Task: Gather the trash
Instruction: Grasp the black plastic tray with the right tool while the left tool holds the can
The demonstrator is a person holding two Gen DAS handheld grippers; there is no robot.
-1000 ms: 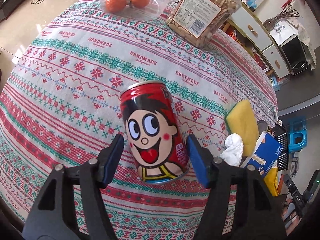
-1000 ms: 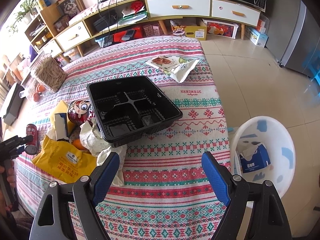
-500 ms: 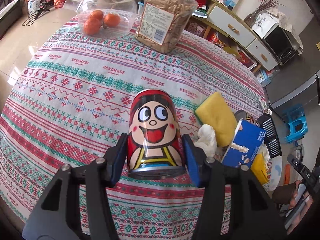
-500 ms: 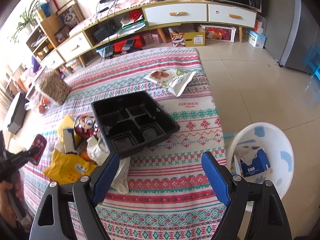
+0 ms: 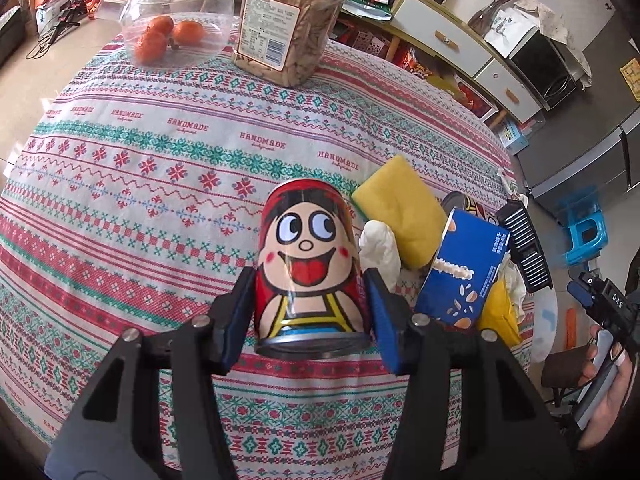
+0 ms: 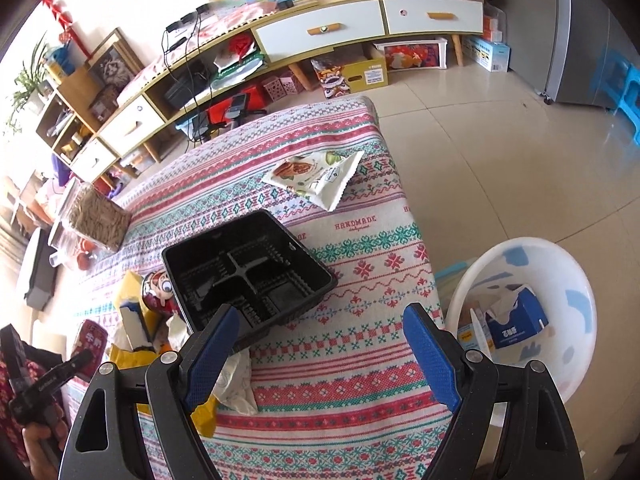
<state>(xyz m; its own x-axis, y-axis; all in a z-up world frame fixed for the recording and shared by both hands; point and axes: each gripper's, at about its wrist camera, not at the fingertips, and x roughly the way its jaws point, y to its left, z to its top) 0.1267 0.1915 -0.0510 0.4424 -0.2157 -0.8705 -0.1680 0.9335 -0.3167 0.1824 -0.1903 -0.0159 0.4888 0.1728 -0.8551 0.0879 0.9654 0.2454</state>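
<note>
My left gripper [image 5: 308, 308] is shut on a red cartoon-face can [image 5: 308, 264] and holds it upright above the patterned tablecloth [image 5: 160, 184]; the can also shows in the right wrist view [image 6: 90, 338]. My right gripper [image 6: 320, 344] is open and empty over the table's near edge. Ahead of it lie a black compartment tray [image 6: 248, 272], a second cartoon can [image 6: 158, 288], crumpled white paper [image 6: 236, 380], a yellow bag [image 6: 132, 356] and a snack wrapper [image 6: 316, 174]. A white bin [image 6: 532, 292] on the floor to the right holds a blue tissue box [image 6: 516, 316].
A yellow sponge [image 5: 400, 212], a white wad [image 5: 378, 248] and a blue snack box [image 5: 464, 264] lie right of the held can. A jar of oranges [image 5: 176, 24] and a jar of snacks [image 5: 288, 20] stand at the far edge. Cabinets line the wall.
My left gripper closed on the can, which had been lying tilted, and lifted it upright. My right gripper moved back and up slightly and stayed open.
</note>
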